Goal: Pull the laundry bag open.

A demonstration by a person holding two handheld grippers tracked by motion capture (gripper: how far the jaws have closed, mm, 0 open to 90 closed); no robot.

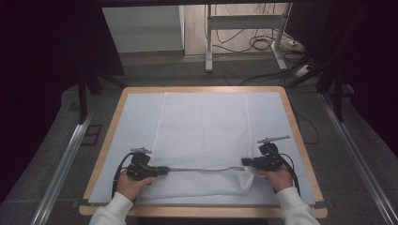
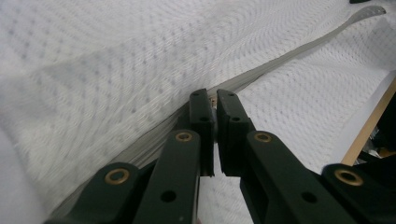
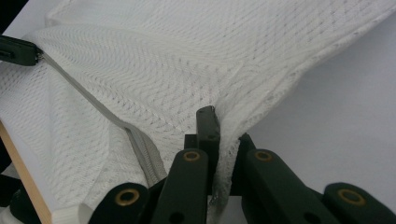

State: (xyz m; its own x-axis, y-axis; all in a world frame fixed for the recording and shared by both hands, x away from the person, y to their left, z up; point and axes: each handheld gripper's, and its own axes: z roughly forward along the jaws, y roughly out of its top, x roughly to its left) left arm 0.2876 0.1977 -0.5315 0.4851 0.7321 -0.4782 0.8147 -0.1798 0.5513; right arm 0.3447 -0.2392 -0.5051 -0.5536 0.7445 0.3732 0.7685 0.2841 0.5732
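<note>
On white mat (image 1: 136, 117), both tools pinch zippered mesh bag (image 1: 202, 126).

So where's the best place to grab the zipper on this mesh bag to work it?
Probably the small metal pull at the zipper's left end, approached along the zipper line as the left gripper does; it is the only rigid tab. The right gripper braces the mesh bag opposite.

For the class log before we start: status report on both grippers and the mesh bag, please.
Left gripper shut on zipper. Right gripper shut on mesh bag edge. Bag flat on white mat; zipper line taut between grippers. Nothing obstructing.
</note>
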